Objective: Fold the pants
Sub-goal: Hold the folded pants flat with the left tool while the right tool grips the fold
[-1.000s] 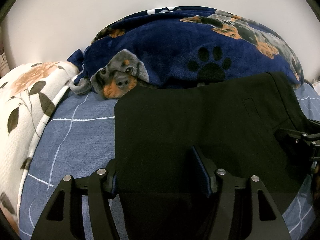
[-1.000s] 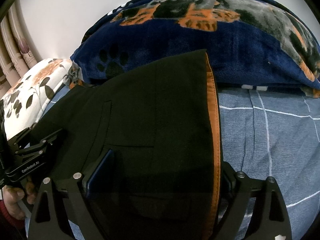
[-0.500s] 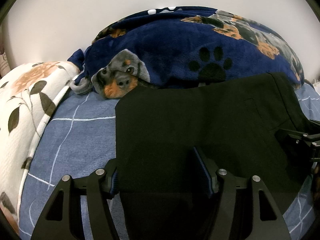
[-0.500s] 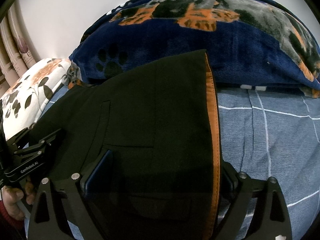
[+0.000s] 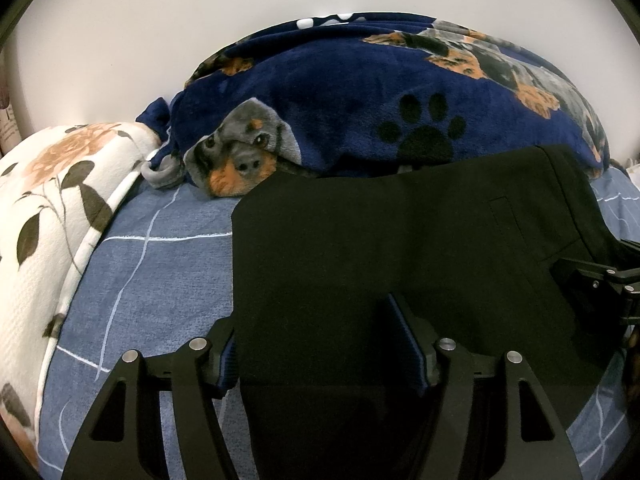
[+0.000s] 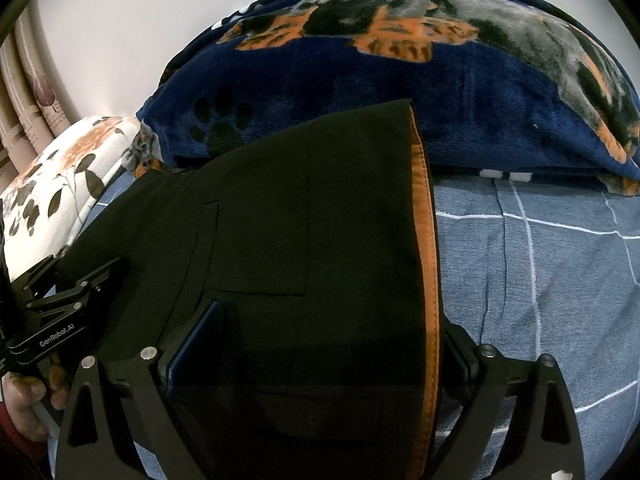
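Black pants (image 5: pixel 400 236) lie folded flat on the blue checked bed sheet (image 5: pixel 160 272). In the right wrist view the pants (image 6: pixel 300 232) show an orange-lined edge (image 6: pixel 426 260) on their right side and a back pocket seam. My left gripper (image 5: pixel 320 344) is open, its jaws straddling the near left edge of the pants. My right gripper (image 6: pixel 316 344) is open, its jaws straddling the near right part, one finger (image 6: pixel 200 336) on top of the cloth. Each gripper shows at the edge of the other view.
A navy dog-print blanket (image 5: pixel 380 92) is heaped behind the pants against the white wall. A white floral pillow (image 5: pixel 52 200) lies at the left. Bare sheet (image 6: pixel 540 280) stretches to the right of the pants. Curtains (image 6: pixel 24 92) hang at the far left.
Almost nothing has changed; both grippers stay open over the near edge of the pants, with only a slight shift of view.
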`<state>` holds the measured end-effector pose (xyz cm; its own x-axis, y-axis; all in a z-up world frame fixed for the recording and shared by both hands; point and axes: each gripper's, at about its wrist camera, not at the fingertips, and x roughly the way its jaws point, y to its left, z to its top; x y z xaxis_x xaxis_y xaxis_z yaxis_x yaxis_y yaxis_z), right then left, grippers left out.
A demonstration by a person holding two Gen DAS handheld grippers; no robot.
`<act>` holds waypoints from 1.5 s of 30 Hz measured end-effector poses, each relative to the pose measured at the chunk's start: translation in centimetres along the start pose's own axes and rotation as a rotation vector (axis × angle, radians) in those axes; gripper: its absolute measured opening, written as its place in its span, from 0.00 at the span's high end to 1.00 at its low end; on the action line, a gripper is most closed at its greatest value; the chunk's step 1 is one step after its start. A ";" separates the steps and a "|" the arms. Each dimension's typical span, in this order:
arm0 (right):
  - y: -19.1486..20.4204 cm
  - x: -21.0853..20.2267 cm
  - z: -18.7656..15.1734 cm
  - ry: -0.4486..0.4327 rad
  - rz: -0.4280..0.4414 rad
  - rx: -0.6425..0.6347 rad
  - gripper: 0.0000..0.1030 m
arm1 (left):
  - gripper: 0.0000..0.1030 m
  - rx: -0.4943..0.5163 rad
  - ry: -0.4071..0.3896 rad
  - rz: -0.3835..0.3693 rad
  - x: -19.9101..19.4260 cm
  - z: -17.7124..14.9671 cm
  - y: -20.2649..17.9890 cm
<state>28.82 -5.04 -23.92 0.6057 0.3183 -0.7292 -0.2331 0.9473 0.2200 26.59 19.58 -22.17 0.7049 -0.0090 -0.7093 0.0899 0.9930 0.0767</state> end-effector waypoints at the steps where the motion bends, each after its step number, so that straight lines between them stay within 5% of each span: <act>1: -0.1 0.0 0.0 0.000 0.000 0.000 0.09 | 0.36 0.000 0.000 0.002 0.0 0.0 0.0; 45: -0.4 0.2 0.2 0.005 -0.005 -0.004 0.05 | 0.34 0.000 0.000 0.010 0.0 -0.1 0.2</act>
<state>29.14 -5.32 -24.00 0.6034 0.3134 -0.7333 -0.2329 0.9487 0.2138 26.54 19.74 -22.17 0.7060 0.0011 -0.7083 0.0826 0.9930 0.0840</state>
